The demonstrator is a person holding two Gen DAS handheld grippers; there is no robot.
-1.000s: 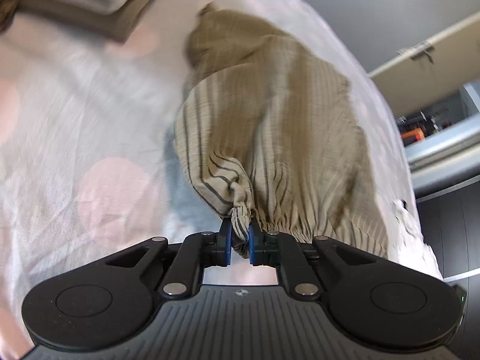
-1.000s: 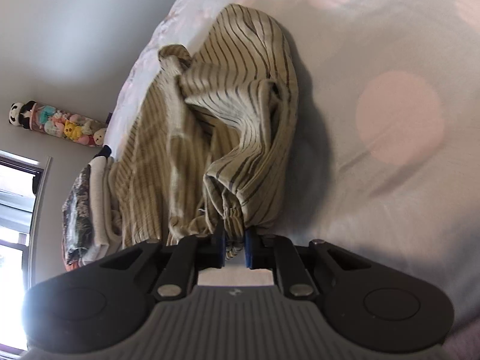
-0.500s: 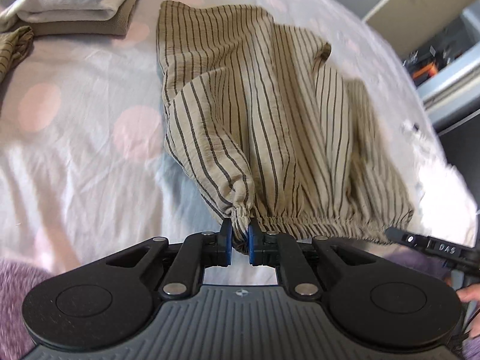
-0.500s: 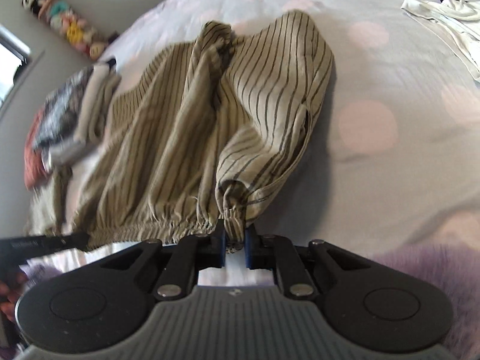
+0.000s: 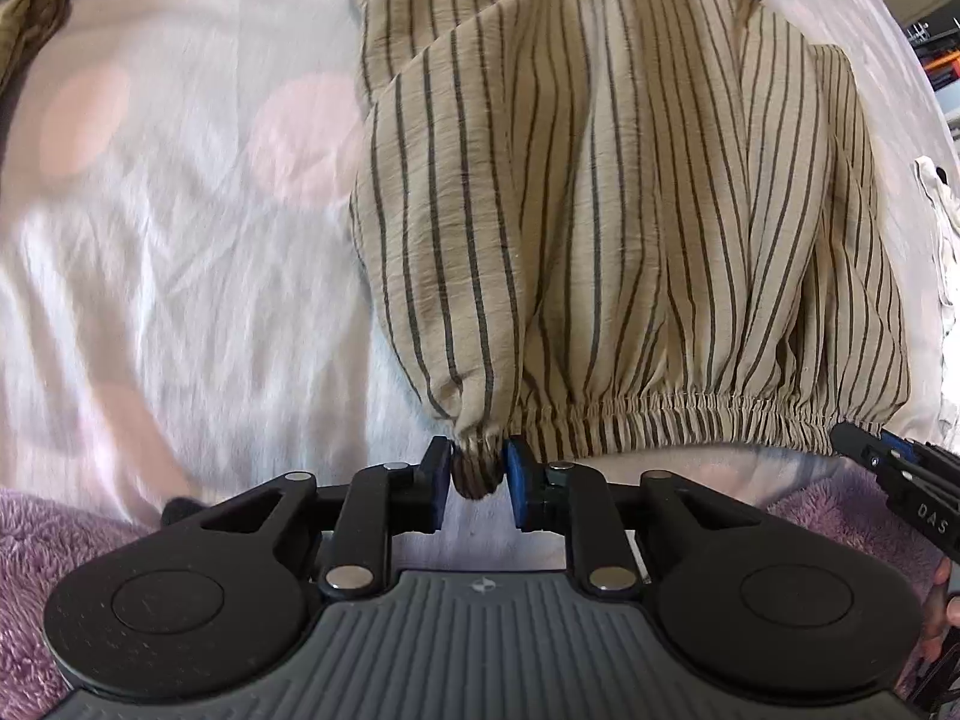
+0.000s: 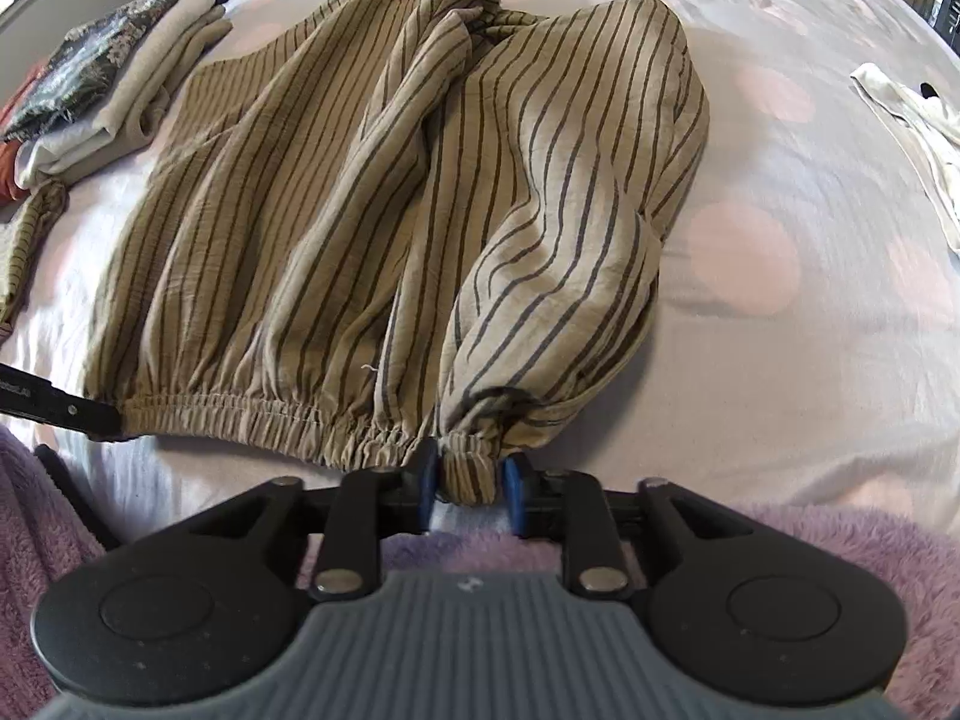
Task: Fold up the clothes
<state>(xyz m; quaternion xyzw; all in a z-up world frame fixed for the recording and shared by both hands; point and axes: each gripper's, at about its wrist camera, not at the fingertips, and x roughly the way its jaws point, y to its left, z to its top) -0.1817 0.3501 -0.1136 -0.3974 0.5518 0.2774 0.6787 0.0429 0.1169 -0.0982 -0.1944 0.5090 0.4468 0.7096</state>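
A tan striped garment point(image 5: 600, 210) with an elastic hem lies spread on the bed, also in the right wrist view point(image 6: 390, 210). My left gripper point(image 5: 478, 477) is shut on the hem's left corner, its blue pads pinching the bunched cloth. My right gripper point(image 6: 466, 480) is shut on the hem's right corner. The hem is stretched between them near the bed's front edge. The right gripper's tip shows at the far right of the left wrist view point(image 5: 888, 462); the left gripper's tip shows at the left of the right wrist view point(image 6: 54, 405).
A stack of folded clothes point(image 6: 102, 84) sits at the back left. A white garment point(image 6: 912, 120) lies at the right. The bedsheet point(image 5: 180, 240) is pale with pink dots. A purple fleece point(image 6: 810, 546) runs along the front edge. Another striped piece point(image 6: 30, 228) lies at left.
Both grippers have lowered and pulled the garment toward the front edge. It now lies flatter and more spread on the bed, with the hem drawn straight.
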